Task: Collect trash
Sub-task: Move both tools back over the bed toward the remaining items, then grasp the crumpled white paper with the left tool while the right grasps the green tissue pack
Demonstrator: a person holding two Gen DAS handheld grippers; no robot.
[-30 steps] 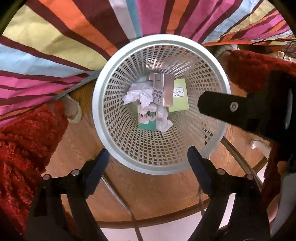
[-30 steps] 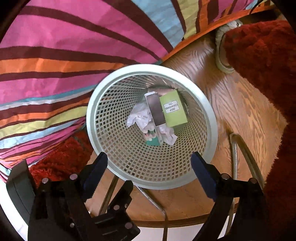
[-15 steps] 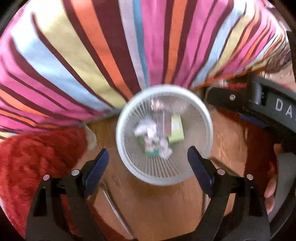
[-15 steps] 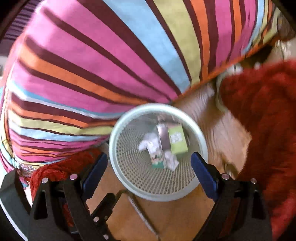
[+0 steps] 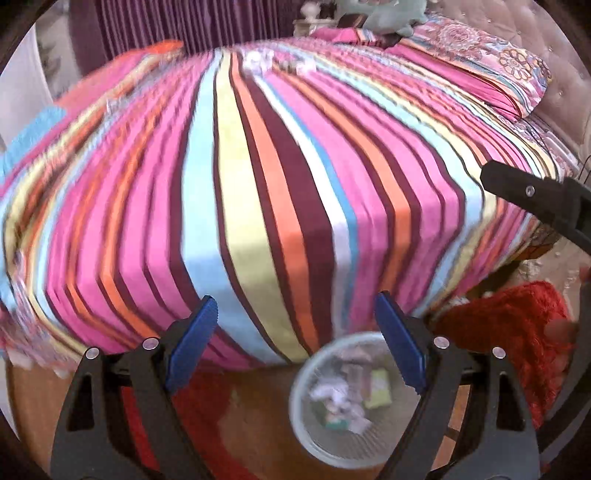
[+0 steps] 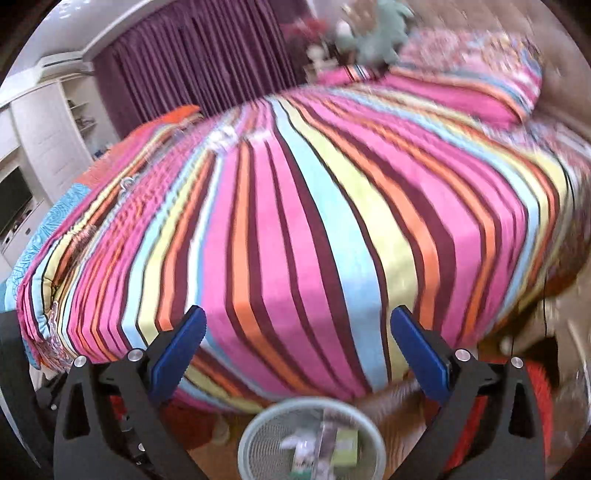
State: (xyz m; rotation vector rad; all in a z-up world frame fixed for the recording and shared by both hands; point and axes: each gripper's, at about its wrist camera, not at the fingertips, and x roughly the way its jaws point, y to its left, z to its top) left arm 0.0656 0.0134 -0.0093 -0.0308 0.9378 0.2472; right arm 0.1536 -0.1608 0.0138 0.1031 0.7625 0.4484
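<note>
A white mesh waste basket (image 5: 297, 406) stands on the wood floor at the foot of the bed, low in both views (image 6: 249, 439). Inside lie crumpled white paper (image 5: 328, 391) and a green box (image 5: 380, 393), also blurred in the right wrist view (image 6: 345, 448). My left gripper (image 5: 295, 299) hangs open above the basket, nothing between its blue pads. My right gripper (image 6: 298, 311) is opening its jaws, with nothing between them. One of its black fingers (image 5: 532, 192) pokes in at the right of the left wrist view. Small pale scraps (image 5: 258, 61) lie far up the bed (image 6: 221, 138), too blurred to name.
A bed with a striped bedspread (image 5: 280, 177) fills both views. A red shaggy rug (image 5: 517, 325) lies on the floor to the right of the basket. Pillows (image 5: 480, 66) and a teal plush toy (image 6: 384, 33) sit at the headboard. Purple curtains (image 6: 192, 59) and white cabinets (image 6: 48, 140) stand beyond.
Both grippers rose and tilted up from looking straight into the basket to facing the bed. The basket slid to the bottom of each view. The right jaws stand wider.
</note>
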